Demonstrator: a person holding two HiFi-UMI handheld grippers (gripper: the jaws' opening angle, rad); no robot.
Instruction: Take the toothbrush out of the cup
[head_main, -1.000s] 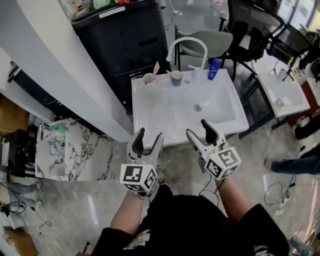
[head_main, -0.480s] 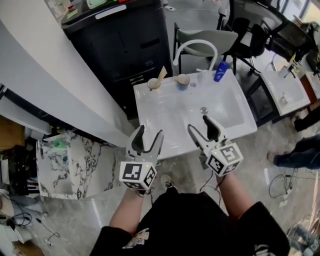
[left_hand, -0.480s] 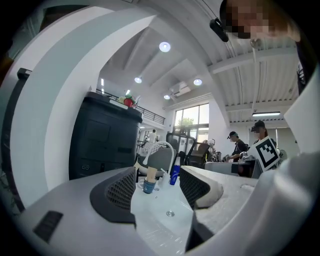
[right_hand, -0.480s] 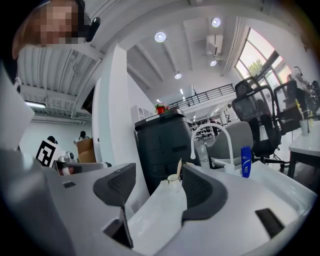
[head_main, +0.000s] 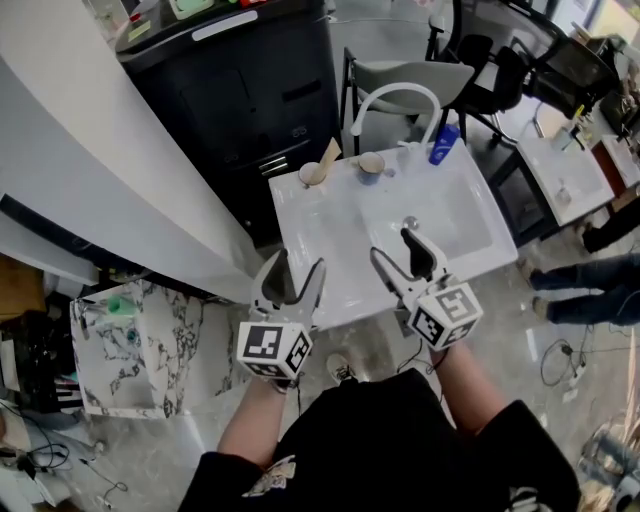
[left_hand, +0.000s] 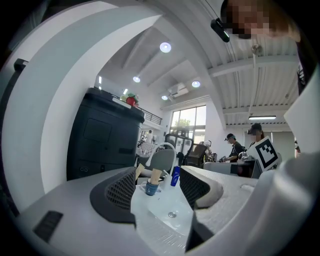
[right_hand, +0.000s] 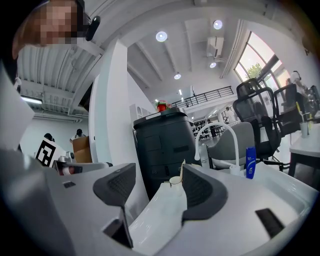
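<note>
Sink (head_main: 330, 240) in white is lying below, black cabinet (head_main: 250, 80) behind it.

Head view: pale cup (head_main: 312, 177) is sitting on the back rim, toothbrush (head_main: 328, 157) standing in it, long axis leaning, upper end pointing away and rightward. Blue cup (head_main: 370, 166) is sitting near. Left gripper (head_main: 300, 268) and right gripper (head_main: 393, 247) are hovering over the near edge, well apart from both cups.

Left gripper view: jaws are standing wide apart, nothing between them.

Right gripper view: jaws are gaping too, empty; pale cup is showing far beyond, toothbrush rising above it.
</note>
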